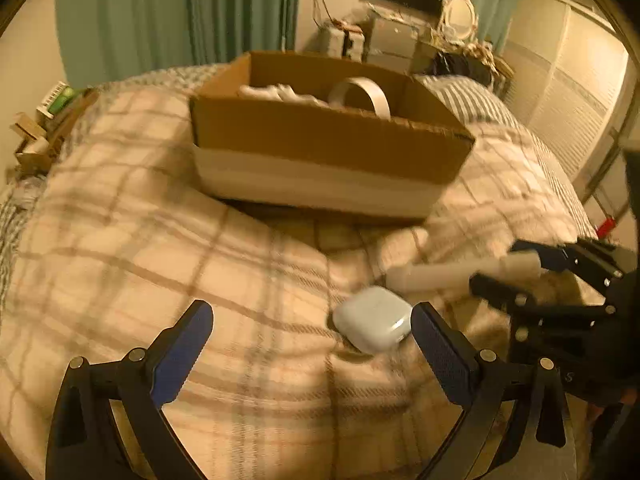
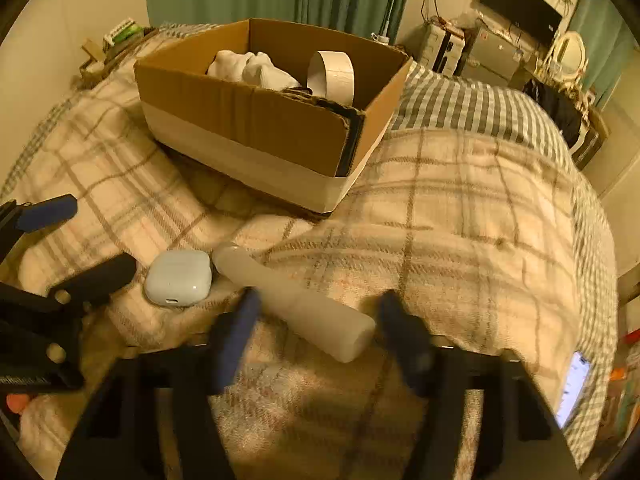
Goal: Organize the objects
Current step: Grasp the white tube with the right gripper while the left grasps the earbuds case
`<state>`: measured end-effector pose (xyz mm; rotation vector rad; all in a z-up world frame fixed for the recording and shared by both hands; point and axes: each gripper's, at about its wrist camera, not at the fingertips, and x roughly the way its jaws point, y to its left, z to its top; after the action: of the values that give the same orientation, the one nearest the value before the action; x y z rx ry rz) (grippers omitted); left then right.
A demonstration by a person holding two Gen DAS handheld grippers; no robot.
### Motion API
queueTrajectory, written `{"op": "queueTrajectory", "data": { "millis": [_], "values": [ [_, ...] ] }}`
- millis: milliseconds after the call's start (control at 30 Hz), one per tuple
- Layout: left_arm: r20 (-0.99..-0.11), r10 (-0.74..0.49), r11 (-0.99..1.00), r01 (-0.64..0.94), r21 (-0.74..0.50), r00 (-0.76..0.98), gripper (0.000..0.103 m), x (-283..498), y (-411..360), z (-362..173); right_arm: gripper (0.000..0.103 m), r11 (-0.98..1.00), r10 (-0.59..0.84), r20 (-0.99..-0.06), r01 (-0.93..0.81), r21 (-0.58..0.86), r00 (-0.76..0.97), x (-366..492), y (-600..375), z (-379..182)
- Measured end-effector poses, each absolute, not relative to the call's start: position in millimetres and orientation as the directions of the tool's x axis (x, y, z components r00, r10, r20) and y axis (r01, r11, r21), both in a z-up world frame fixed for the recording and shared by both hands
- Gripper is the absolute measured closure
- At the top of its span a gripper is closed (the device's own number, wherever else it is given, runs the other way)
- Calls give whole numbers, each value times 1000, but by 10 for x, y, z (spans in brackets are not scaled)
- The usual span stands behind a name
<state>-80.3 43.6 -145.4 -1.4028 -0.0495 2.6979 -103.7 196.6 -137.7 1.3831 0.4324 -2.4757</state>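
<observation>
A white earbuds case (image 1: 373,319) lies on the plaid blanket, just inside my open left gripper's (image 1: 312,320) right finger; it also shows in the right wrist view (image 2: 178,277). A white tube (image 1: 460,274) lies beside it, and in the right wrist view the tube (image 2: 296,302) lies slantwise between the fingers of my open right gripper (image 2: 318,316), which are blurred and apart from it. A cardboard box (image 1: 320,144) stands farther back on the bed; in the right wrist view the box (image 2: 256,120) holds white cloth (image 2: 248,68) and a tape roll (image 2: 332,74).
The plaid blanket (image 2: 460,220) covers the bed, with a striped pillow (image 2: 472,108) behind the box. A lit phone (image 2: 574,388) lies at the bed's right edge. Shelves with clutter and a dark screen (image 2: 520,6) stand at the back right. Green curtains (image 1: 180,12) hang behind.
</observation>
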Motion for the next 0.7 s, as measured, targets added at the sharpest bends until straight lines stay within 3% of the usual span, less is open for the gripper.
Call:
{"op": "queueTrajectory", "data": {
  "millis": [67,167,500,600,633,700],
  "values": [
    [-822,103,-994,-88,-65,-560,5,-809,474,-1486,70,-914,-81,-850,378,-144,-521,-988,1951,-1360],
    [-831,104,-992,-116,-47,-547,10,-816,541,-1508,80,-917,-97,-830,373,-140,-550,-910,1976,-1283],
    [-865,173,-963,-263,-50,-471,20,-971,901,-1688,81,-966,-148,-783,260,-17,-604,-857,2263,-1055],
    [-886,234,-951,-285,-123,-401,32,-1077,911,-1830,81,-967,-145,-797,256,-13,-586,-886,2249,-1135],
    [-885,253,-948,-281,-147,-391,45,-1093,882,-1845,81,-967,-146,-798,254,-9,-584,-890,2247,-1149],
    [-880,277,-946,-271,-179,-386,48,-1095,827,-1855,81,-969,-145,-796,247,-6,-587,-870,2255,-1154]
  ]
}}
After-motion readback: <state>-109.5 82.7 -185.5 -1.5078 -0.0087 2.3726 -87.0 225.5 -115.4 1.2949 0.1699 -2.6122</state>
